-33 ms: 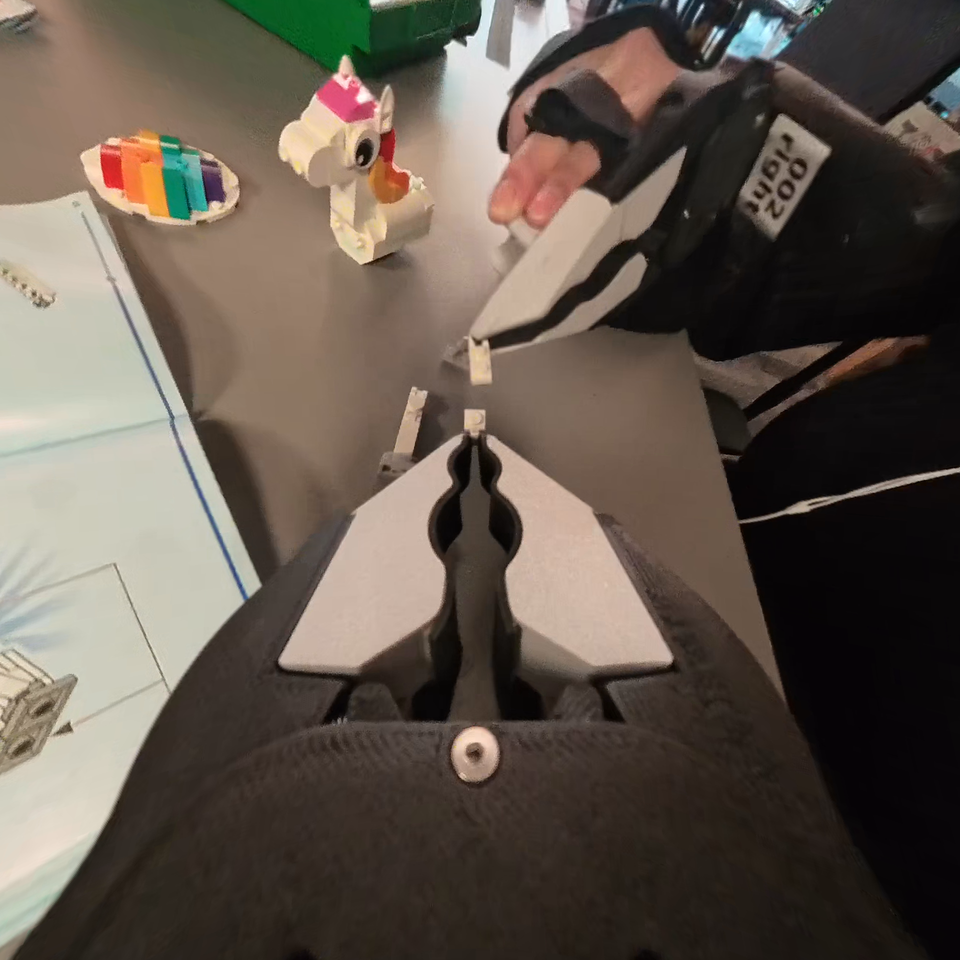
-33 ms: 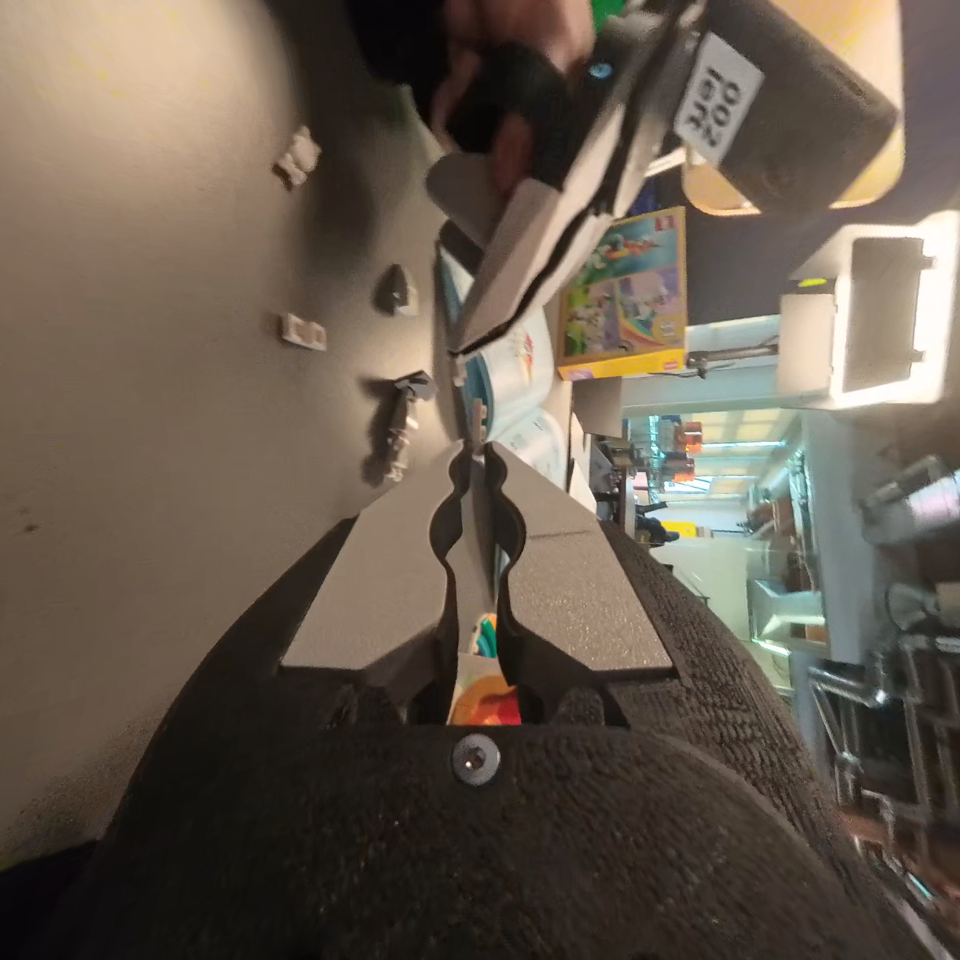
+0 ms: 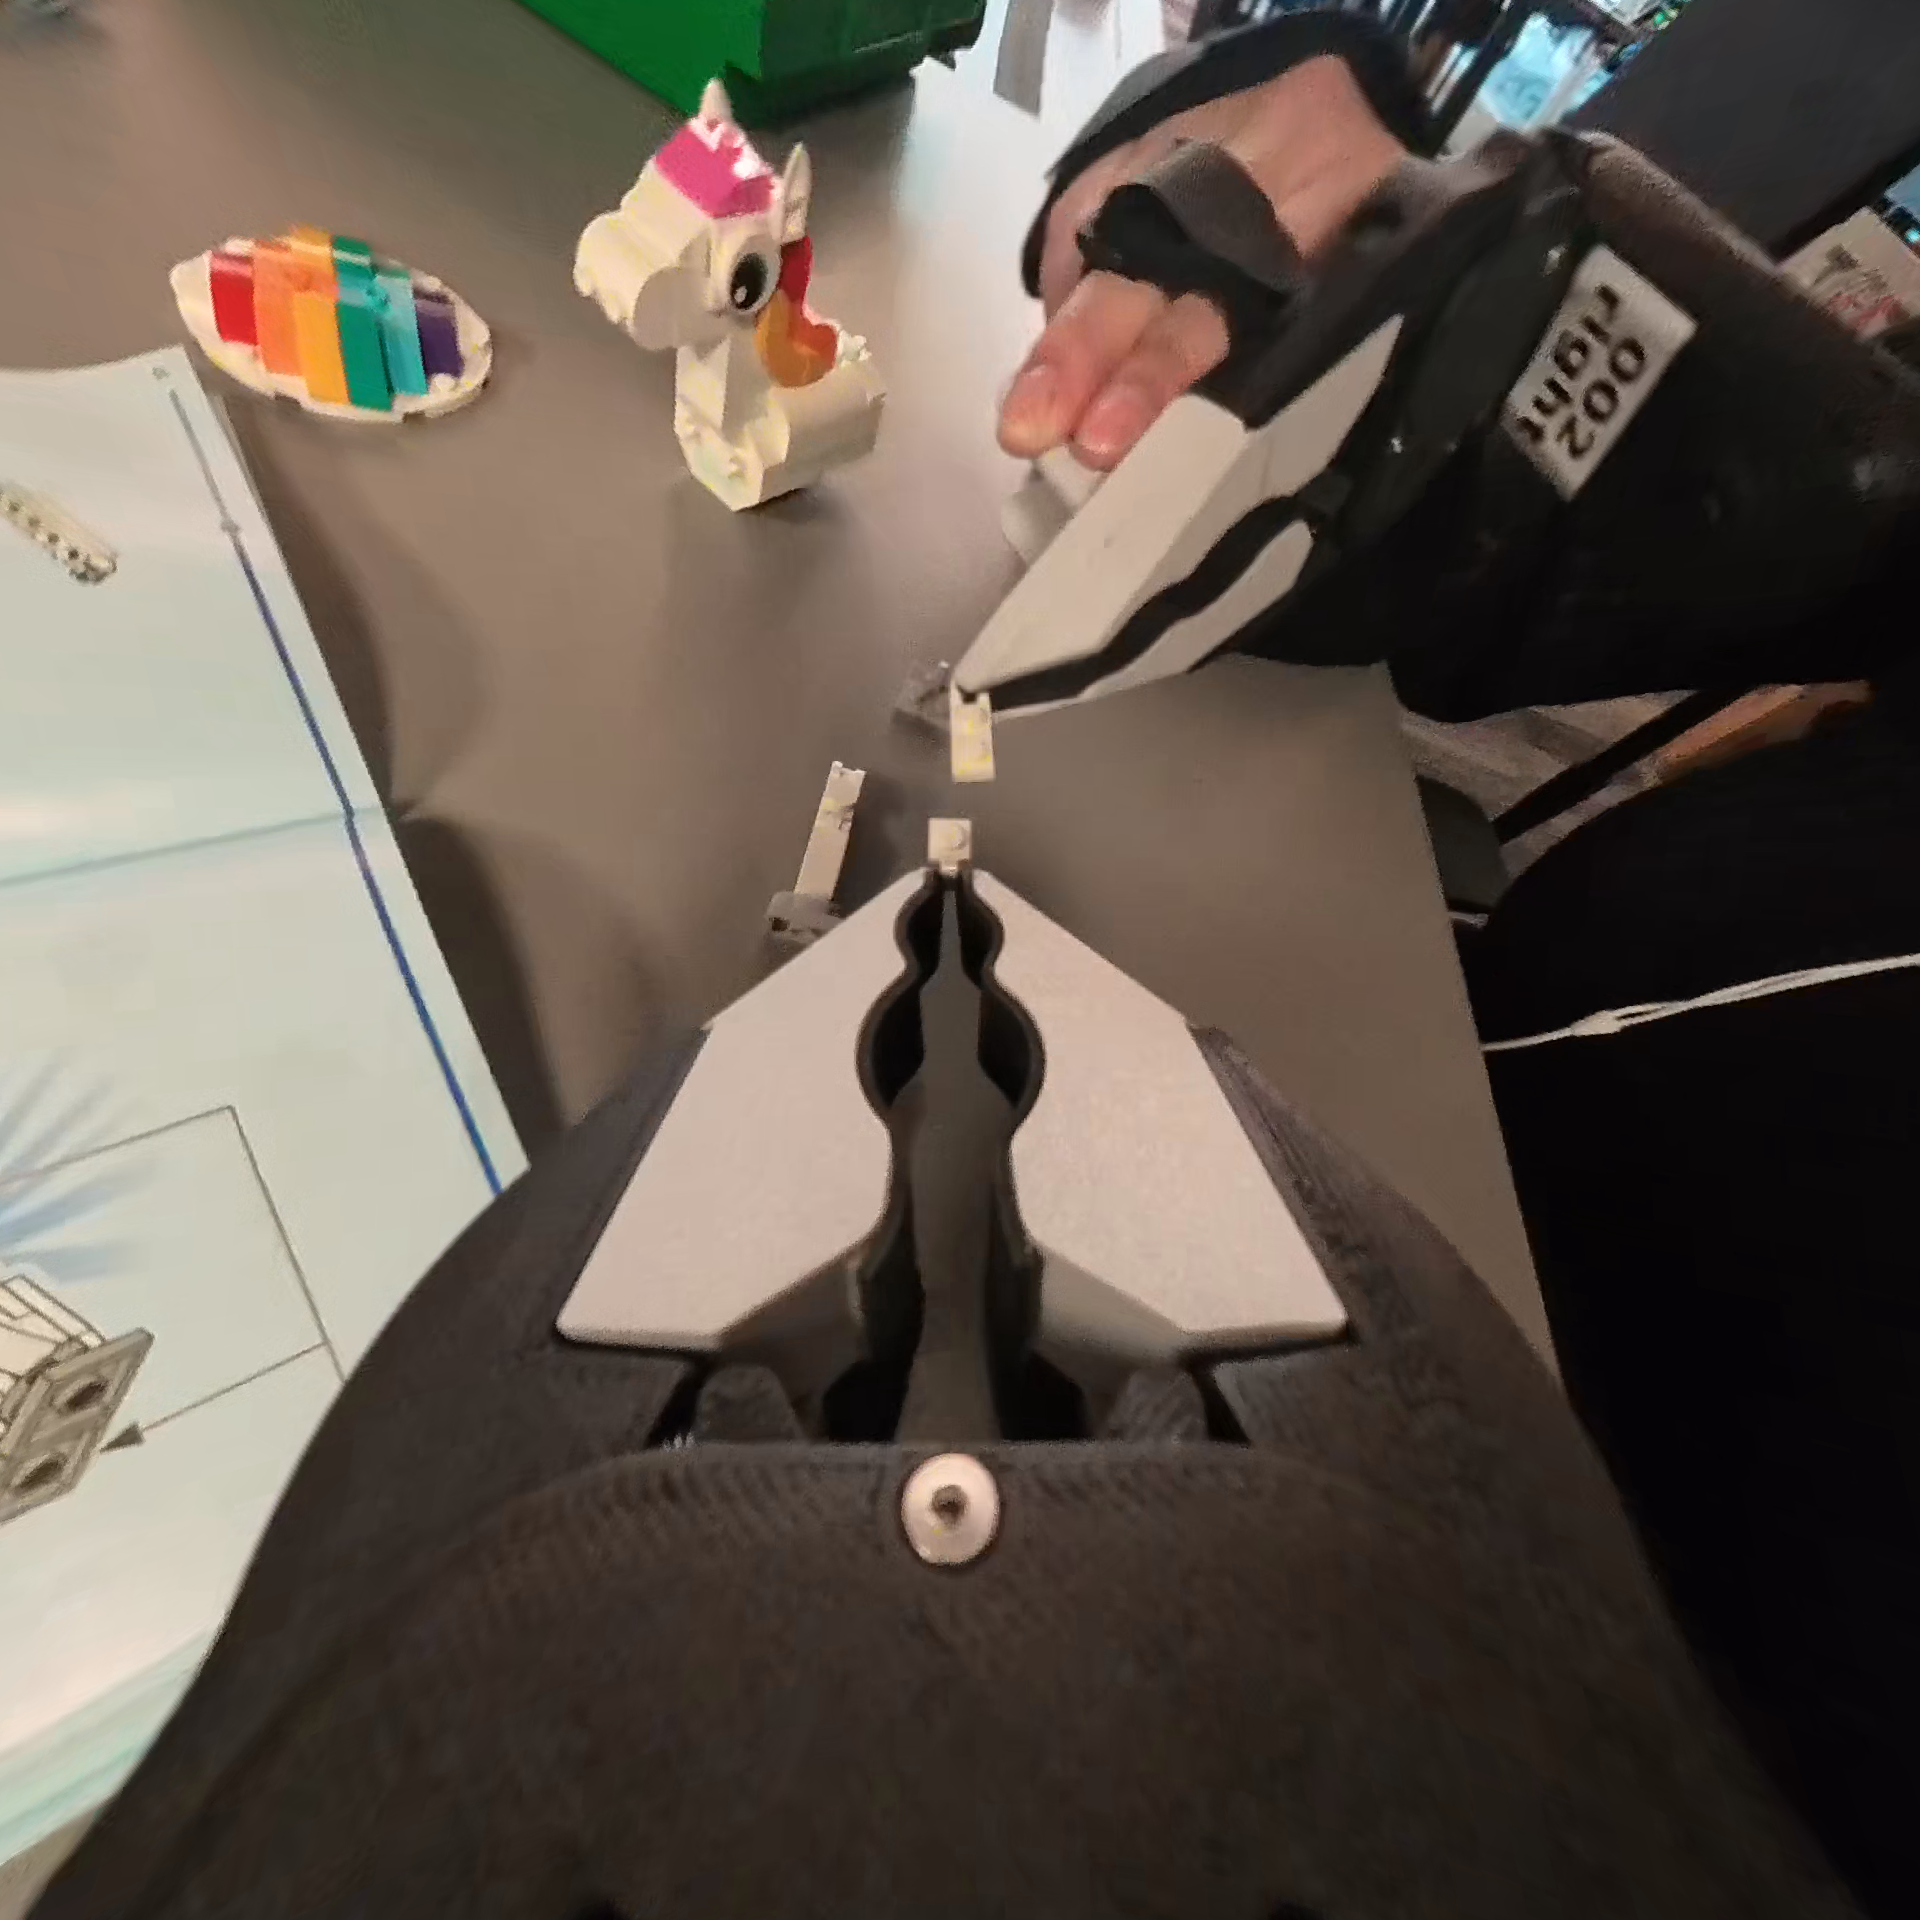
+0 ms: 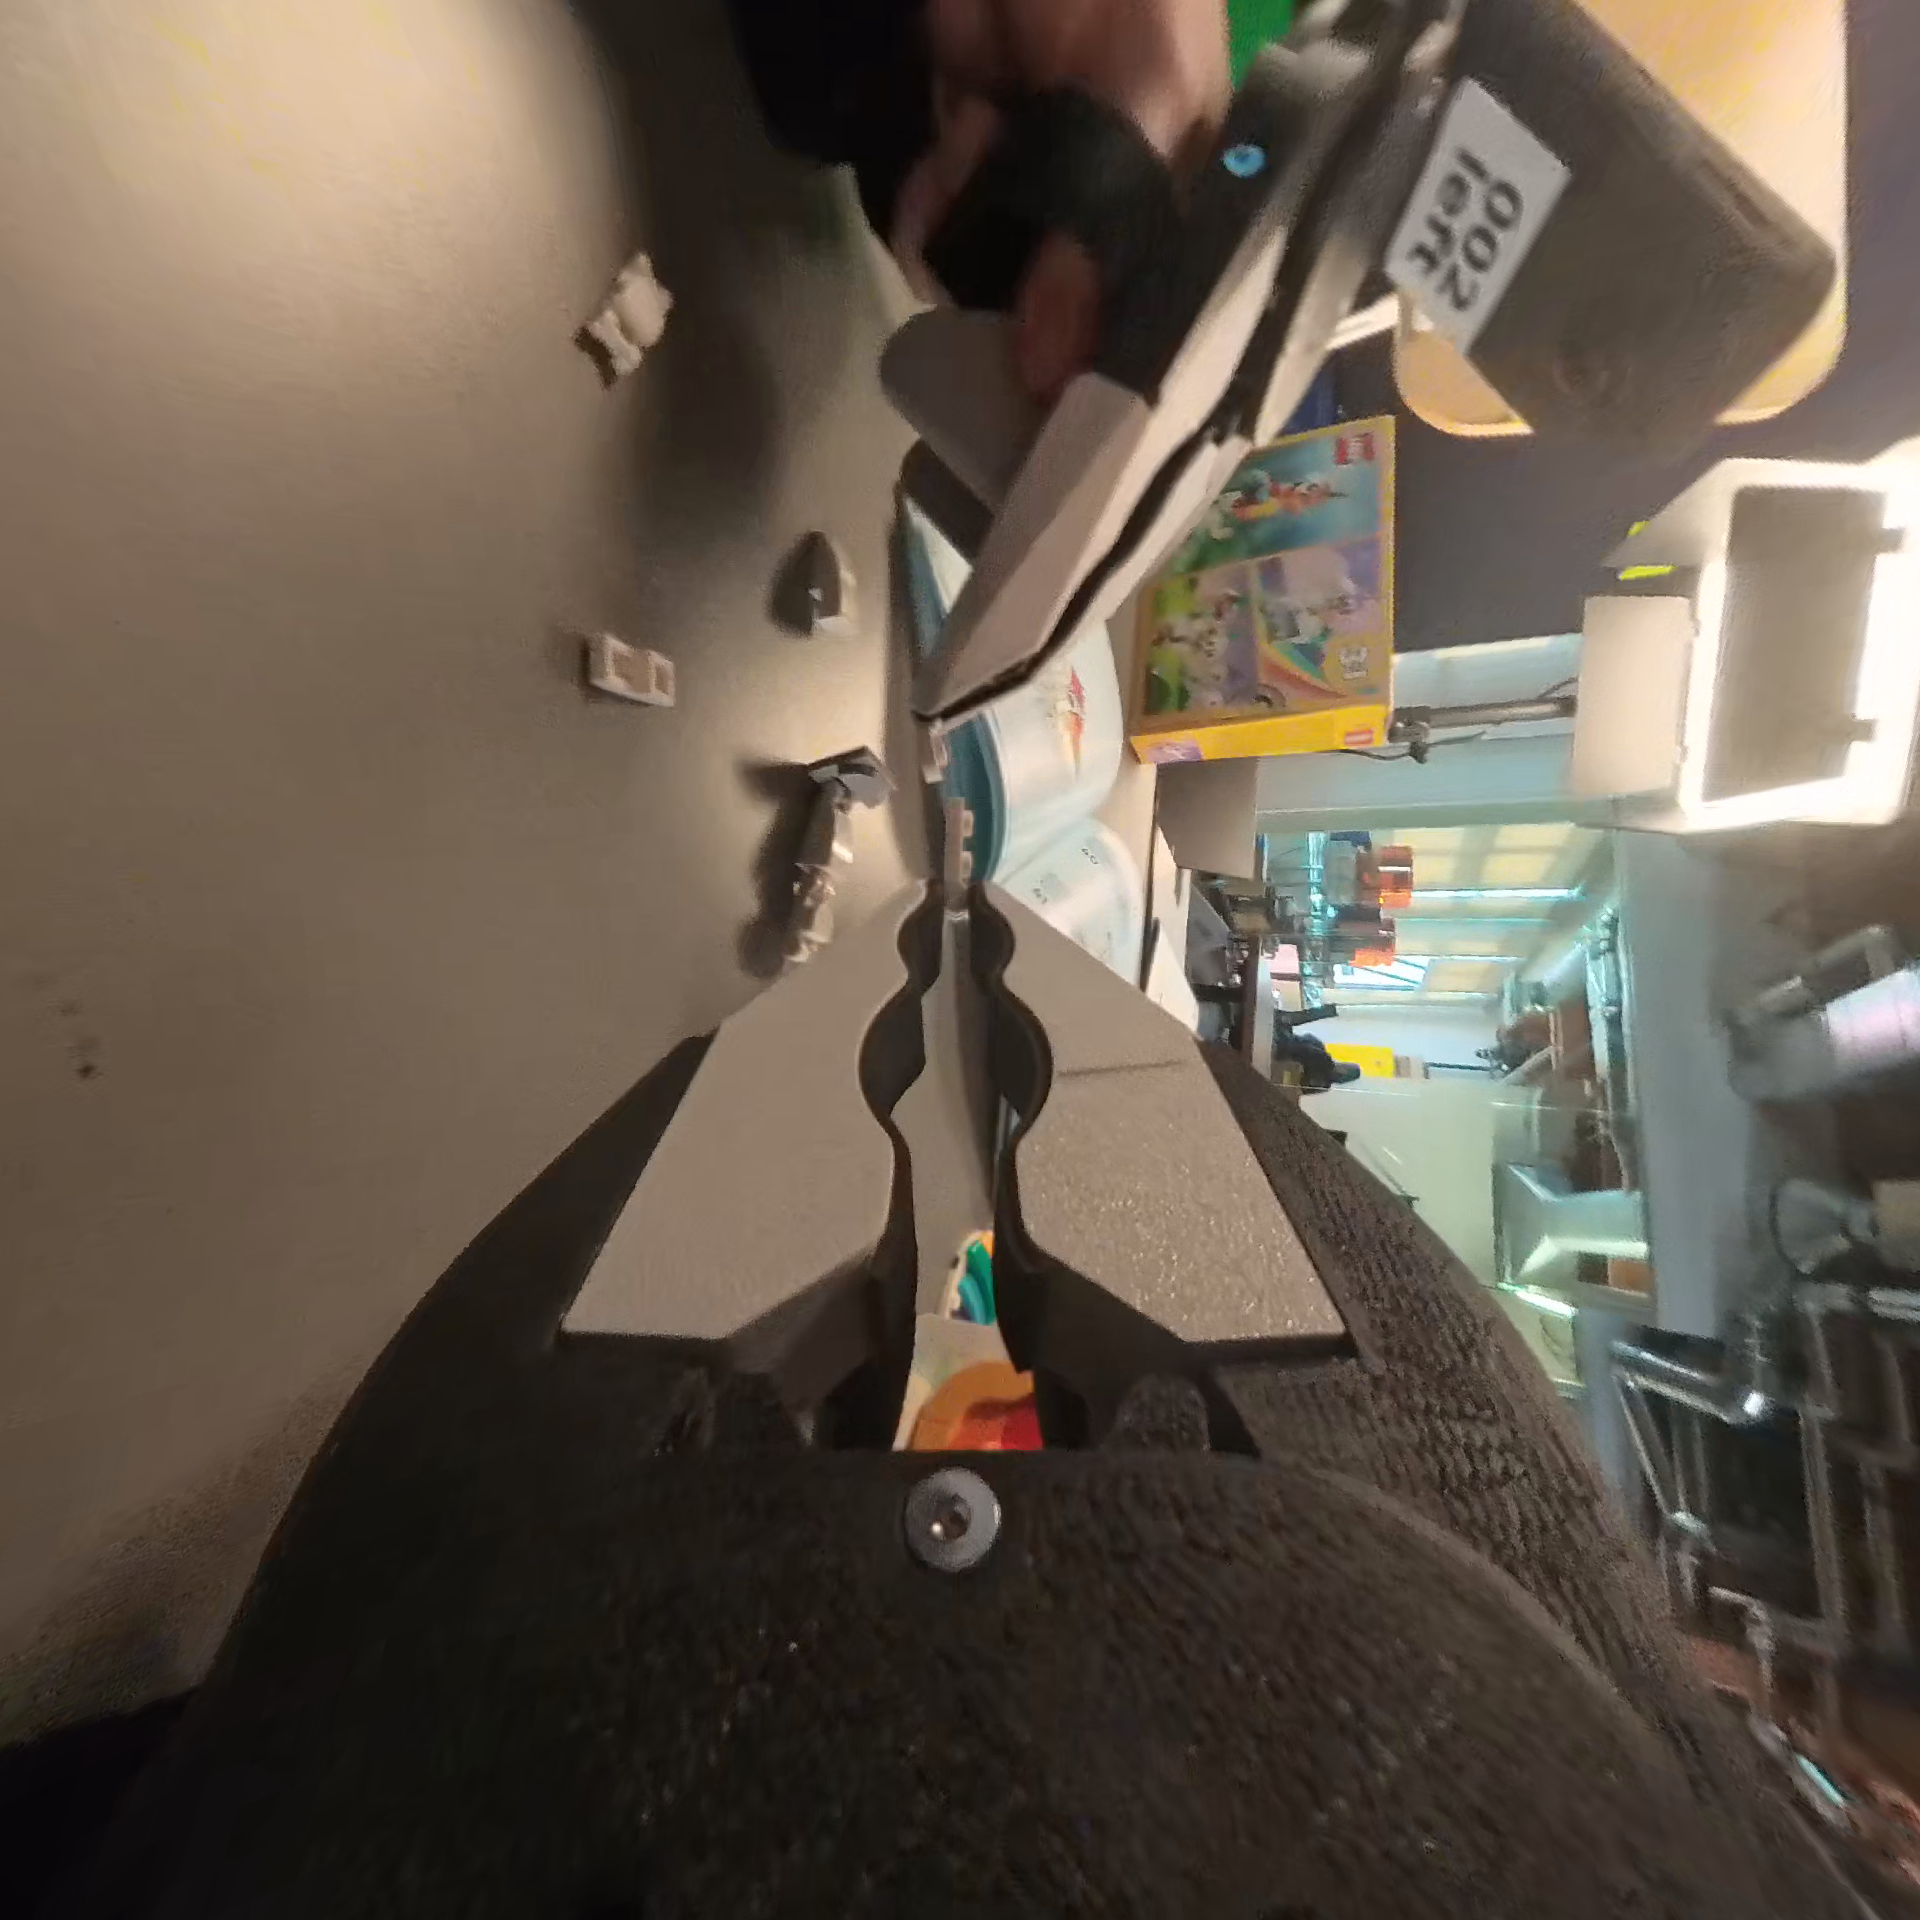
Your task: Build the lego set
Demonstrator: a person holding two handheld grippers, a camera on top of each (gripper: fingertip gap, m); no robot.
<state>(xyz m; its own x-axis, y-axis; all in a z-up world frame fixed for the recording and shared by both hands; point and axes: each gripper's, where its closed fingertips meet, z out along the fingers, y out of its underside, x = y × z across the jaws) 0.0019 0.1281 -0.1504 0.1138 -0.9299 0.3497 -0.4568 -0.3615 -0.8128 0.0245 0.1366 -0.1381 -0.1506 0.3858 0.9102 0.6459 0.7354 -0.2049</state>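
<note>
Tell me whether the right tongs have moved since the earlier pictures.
No. In the left wrist view the right tongs hang at the same spot relative to the white unicorn, shut on a small white piece.

Soft, even indoor light with faint shadows; wide-angle bending at the edges, motion blur, and bright background glare.

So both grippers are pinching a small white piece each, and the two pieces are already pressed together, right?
Not quite. The left gripper and right gripper do each pinch a small white piece, but the pieces are apart: the left wrist view shows a gap of table between them.
</note>
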